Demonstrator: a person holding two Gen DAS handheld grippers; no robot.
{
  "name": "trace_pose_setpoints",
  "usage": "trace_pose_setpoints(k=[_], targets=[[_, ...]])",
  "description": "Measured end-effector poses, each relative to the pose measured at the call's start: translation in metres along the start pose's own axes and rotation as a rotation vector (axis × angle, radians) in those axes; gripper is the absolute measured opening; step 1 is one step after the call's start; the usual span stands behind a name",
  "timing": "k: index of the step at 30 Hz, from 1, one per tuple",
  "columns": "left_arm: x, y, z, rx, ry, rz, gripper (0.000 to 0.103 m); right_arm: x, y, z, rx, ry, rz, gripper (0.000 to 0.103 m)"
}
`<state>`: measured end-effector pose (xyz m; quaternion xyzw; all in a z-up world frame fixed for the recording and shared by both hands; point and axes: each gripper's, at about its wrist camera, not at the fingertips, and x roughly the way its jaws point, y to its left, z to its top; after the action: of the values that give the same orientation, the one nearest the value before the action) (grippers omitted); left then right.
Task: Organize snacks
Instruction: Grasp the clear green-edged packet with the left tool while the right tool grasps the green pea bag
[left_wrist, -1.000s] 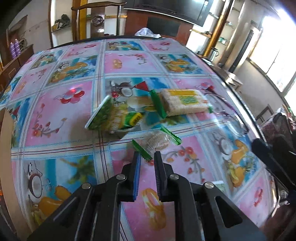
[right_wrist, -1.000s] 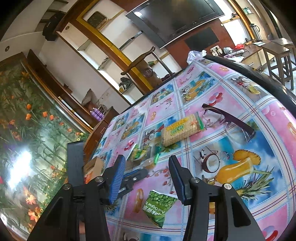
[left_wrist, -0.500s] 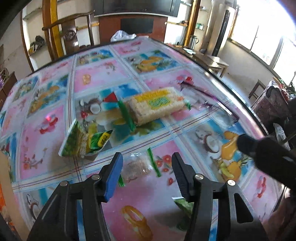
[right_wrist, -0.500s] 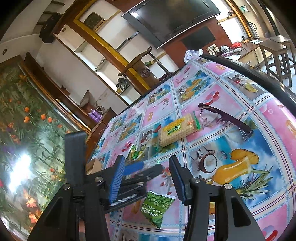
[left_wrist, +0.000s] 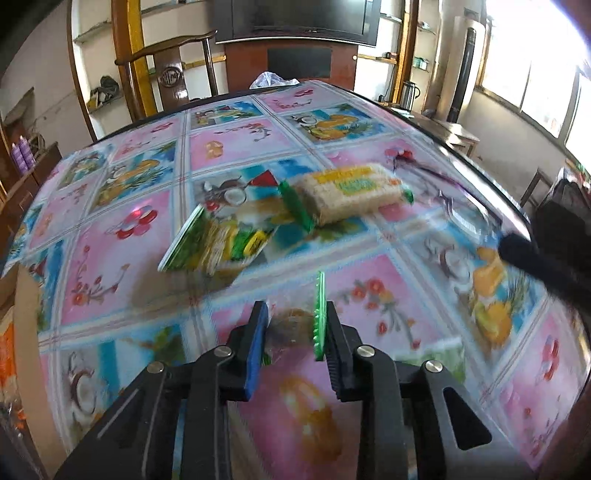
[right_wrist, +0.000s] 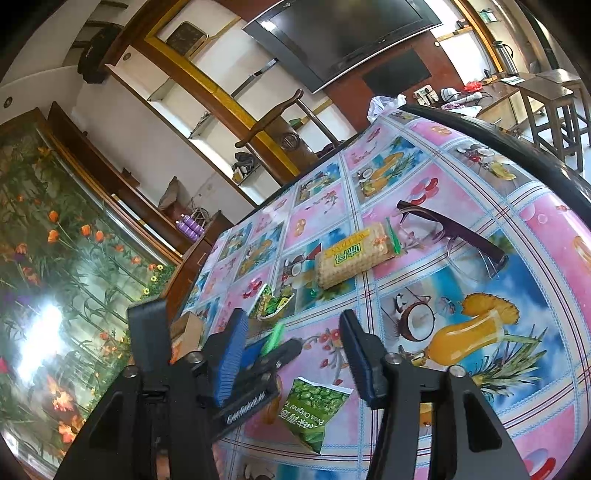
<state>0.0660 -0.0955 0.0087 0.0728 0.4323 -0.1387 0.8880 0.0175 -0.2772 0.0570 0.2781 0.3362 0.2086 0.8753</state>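
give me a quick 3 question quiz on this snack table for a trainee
1. True or false: the glasses lie on top of the biscuit pack.
2. What sits between the fingers of the left hand-held gripper? A glasses, B small clear packet, C a cup.
3. Fill in: the green bag in the right wrist view pictures ____.
Key: 1 false, they lie beside it. 2 B; the jaws have just been closing on it. 3 peas.

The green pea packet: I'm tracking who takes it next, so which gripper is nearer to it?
Right. The green pea packet lies just below the open right gripper; the left gripper, beside it, is closed on a small clear snack packet.
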Motion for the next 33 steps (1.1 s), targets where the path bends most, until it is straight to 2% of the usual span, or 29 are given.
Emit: trace_pose_setpoints(k=[3,8,9,12,18,20,21,22,23,33], targets=[[-0.01,0.005,-0.011,-0.005,0.005,0.014,0.027,0.004,0.005,-0.004,-0.027,0.021,-0.01,0.061],[-0.031,0.032,-0.027,-0.107,0.012,-0.002,0.026,0.004,0.011,-0.021,-0.078,0.089,-0.088,0.061],[-0.037,0.037,-0.029,-0.121,0.002,-0.011,0.023,0.004,0.012,-0.028,-0.079,0.118,-0.103,0.062],[-0.053,0.048,-0.035,-0.165,-0.025,-0.034,0.023,0.009,0.017,-0.041,-0.105,0.182,-0.145,0.062],[-0.08,0.057,-0.044,-0.191,-0.085,-0.05,0.023,0.031,0.03,-0.056,-0.18,0.238,-0.214,0.062],[-0.087,0.06,-0.047,-0.195,-0.099,-0.056,0.023,0.039,0.033,-0.058,-0.201,0.242,-0.249,0.061],[-0.089,0.062,-0.049,-0.197,-0.104,-0.057,0.023,0.041,0.033,-0.058,-0.207,0.242,-0.264,0.056],[-0.092,0.064,-0.05,-0.202,-0.11,-0.055,0.023,0.044,0.033,-0.058,-0.212,0.252,-0.279,0.044],[-0.094,0.066,-0.052,-0.205,-0.115,-0.056,0.023,0.045,0.033,-0.058,-0.217,0.249,-0.281,0.042],[-0.107,0.082,-0.065,-0.24,-0.143,-0.065,0.023,0.038,0.05,-0.061,-0.261,0.2,-0.249,0.039]])
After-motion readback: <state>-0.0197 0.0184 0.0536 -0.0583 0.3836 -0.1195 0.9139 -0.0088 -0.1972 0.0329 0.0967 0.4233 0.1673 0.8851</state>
